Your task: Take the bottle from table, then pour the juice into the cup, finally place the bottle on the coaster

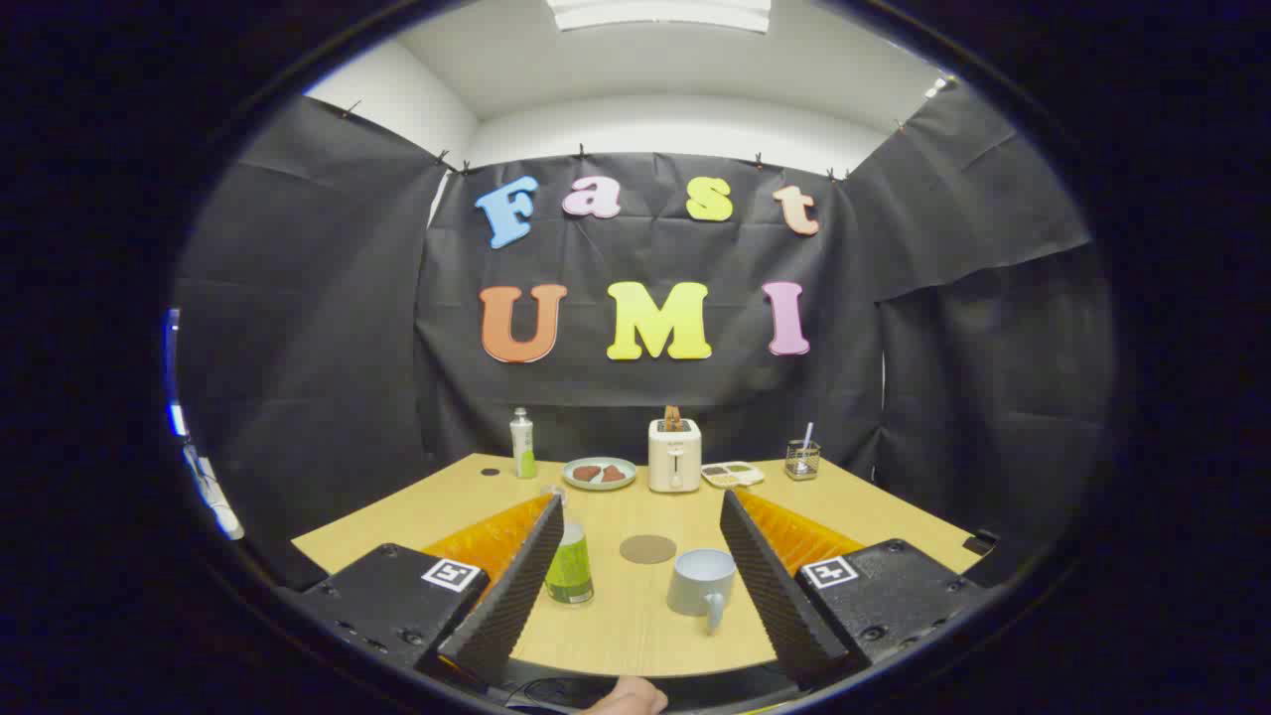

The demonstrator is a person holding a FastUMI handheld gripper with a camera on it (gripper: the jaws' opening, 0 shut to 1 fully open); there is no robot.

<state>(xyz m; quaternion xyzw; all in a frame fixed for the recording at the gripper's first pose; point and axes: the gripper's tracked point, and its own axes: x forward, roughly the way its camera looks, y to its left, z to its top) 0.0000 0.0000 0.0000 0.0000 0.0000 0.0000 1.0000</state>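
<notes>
My gripper [642, 511] is open, fingers spread wide above the wooden table [635, 626]. A small bottle [570, 566] with a green label stands upright just inside the left finger, partly hidden by it. A pale grey cup [703, 584] with its handle toward me stands close to the right finger. A round brown coaster [647, 549] lies flat between bottle and cup, a little beyond them. Nothing is held between the fingers.
Along the table's far edge stand a white and green bottle [522, 444], a plate [600, 474] with food, a white toaster [674, 455], a small tray [733, 475] and a wire holder [801, 460]. A hand [628, 697] shows at the near table edge.
</notes>
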